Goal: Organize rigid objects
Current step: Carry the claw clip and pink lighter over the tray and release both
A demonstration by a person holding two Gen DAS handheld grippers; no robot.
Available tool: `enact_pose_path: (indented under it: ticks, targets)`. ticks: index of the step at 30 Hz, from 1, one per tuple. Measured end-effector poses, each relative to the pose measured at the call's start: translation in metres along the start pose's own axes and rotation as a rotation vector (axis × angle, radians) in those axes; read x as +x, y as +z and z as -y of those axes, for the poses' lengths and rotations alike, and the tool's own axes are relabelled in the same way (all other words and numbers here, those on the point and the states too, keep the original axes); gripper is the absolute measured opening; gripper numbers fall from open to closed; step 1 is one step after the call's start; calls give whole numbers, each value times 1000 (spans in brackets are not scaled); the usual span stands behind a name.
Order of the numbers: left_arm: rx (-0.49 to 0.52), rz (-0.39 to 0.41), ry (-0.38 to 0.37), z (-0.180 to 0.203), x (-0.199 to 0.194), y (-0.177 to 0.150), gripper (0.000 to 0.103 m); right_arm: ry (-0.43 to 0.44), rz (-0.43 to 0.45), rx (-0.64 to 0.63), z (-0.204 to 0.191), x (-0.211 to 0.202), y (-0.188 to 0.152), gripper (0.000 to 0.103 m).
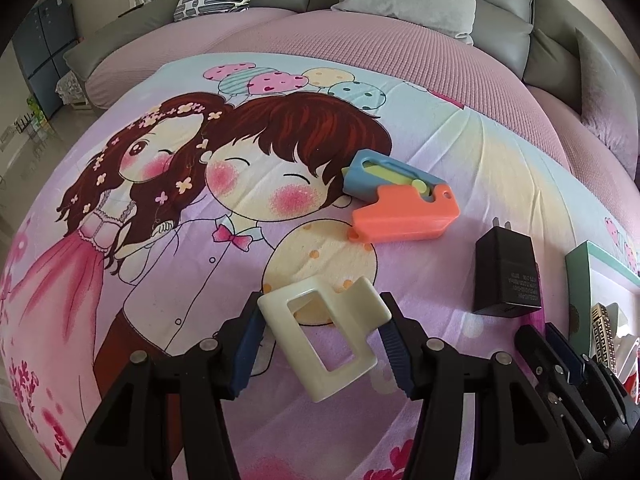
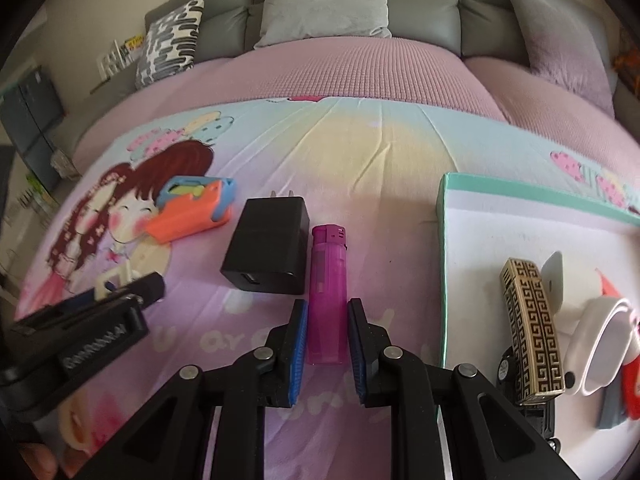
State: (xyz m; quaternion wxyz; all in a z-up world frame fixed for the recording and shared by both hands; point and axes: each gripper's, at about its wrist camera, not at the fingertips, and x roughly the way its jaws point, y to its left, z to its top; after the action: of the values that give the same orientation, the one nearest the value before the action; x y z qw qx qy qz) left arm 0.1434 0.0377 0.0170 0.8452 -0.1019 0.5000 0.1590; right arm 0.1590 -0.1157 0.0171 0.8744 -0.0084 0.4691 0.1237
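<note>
On the cartoon blanket (image 1: pixel 160 240), going left to right: the left gripper (image 1: pixel 322 344) stands about half open with its pads pressed on both sides of a cream frame (image 1: pixel 324 336), which hangs tilted between them, so it looks carried and ready to be sorted. Past it, toward the blanket's far side, an orange piece (image 1: pixel 404 216) lies partly on a blue case (image 1: pixel 384 176); a black charger (image 1: pixel 506 276) lies flat nearer the right edge. Just beside the charger, a pink lighter (image 2: pixel 328 292) lies lengthwise, its base between the pads of the right gripper (image 2: pixel 327 344), whose jaws are nearly closed and clamped on it, probably for a lift. At the right edge a white tray (image 2: pixel 500 216) with a teal rim already holds a gold patterned lighter (image 2: pixel 532 328) and other small things, likely the collecting place. Both grippers tilt steeply down toward the blanket, side by side, the left one's tips showing in the right view.
</note>
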Motion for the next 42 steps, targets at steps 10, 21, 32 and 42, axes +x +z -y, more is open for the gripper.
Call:
enact_pose_path:
  ticks: [10, 21, 32, 42]
  targets:
    - [13, -5, -10, -1, 3, 0, 57, -89, 29, -28, -8, 7, 2, 23]
    - [5, 43, -51, -1, -12, 3, 57, -49, 69, 35, 5, -8, 3, 21]
    - [8, 166, -126, 5, -59, 9, 57, -50, 140, 76, 26, -48, 2, 21]
    - [78, 217, -223, 46, -88, 5, 57, -90, 174, 118, 63, -83, -7, 21]
